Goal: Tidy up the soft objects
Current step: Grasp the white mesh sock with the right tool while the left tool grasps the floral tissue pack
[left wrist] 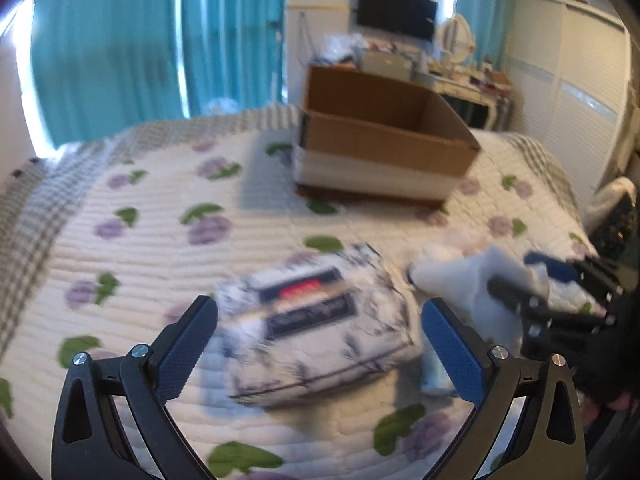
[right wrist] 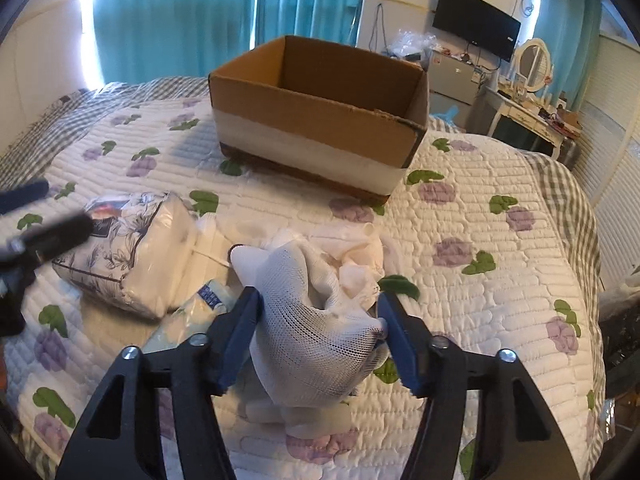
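A soft pack of tissues with a flower print (left wrist: 316,332) lies on the bed, and my left gripper (left wrist: 320,344) stands open around it without squeezing it. The pack also shows at the left of the right wrist view (right wrist: 132,256). My right gripper (right wrist: 320,320) is shut on a white mesh cloth bundle (right wrist: 316,332), which sags between the fingers just above the quilt. In the left wrist view the same white bundle (left wrist: 460,276) sits in the right gripper's black fingers (left wrist: 512,292). An open cardboard box (right wrist: 320,120) stands farther back on the bed.
A small blue-labelled pack (right wrist: 200,304) lies beside the tissue pack, and loose white cloth (right wrist: 352,256) lies behind the bundle. The quilt (right wrist: 480,220) has purple flowers. Teal curtains (right wrist: 180,16), a TV (right wrist: 476,20) and a dressing table (right wrist: 532,116) stand beyond the bed.
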A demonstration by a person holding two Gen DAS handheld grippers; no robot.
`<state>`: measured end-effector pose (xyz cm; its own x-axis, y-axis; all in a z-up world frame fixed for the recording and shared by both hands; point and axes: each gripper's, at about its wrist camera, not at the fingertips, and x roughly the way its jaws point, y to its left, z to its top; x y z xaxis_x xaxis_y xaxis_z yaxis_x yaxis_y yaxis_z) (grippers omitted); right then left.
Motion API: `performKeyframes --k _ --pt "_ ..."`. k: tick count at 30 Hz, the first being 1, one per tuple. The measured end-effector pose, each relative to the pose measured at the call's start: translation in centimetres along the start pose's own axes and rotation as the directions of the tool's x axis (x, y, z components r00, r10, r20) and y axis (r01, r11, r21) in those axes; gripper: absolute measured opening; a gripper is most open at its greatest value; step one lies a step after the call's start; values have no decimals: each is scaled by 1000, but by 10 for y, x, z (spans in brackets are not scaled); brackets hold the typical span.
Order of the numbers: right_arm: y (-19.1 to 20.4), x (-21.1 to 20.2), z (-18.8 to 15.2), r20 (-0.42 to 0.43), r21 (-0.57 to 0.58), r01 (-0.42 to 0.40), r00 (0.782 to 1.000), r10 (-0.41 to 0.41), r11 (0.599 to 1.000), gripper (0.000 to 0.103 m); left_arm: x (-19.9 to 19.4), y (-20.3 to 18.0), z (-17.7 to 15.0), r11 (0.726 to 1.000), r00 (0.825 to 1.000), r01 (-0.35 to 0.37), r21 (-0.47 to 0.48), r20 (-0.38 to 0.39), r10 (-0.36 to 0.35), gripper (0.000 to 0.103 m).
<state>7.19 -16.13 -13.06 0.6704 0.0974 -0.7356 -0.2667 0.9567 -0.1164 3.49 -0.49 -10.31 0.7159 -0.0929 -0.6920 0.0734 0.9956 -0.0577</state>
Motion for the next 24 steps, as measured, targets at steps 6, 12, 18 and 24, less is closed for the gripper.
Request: performKeyframes --k 6,12,18,24 --pt "-7 -11 4 32 37 -35 999 34 999 51 29 -2 -7 999 996 5 -41 -87 -8 103" --pt "-7 -10 5 22 50 -49 999 48 998 51 44 -5 -7 999 997 -36 0 -74 35 103" --pt "-7 -9 2 9 60 -54 999 54 997 51 51 -12 -13 996 996 -58 67 -64 62 103" --pt "-7 -16 0 14 67 -53 999 52 996 51 46 -23 -12 985 995 -34 167 -85 49 74"
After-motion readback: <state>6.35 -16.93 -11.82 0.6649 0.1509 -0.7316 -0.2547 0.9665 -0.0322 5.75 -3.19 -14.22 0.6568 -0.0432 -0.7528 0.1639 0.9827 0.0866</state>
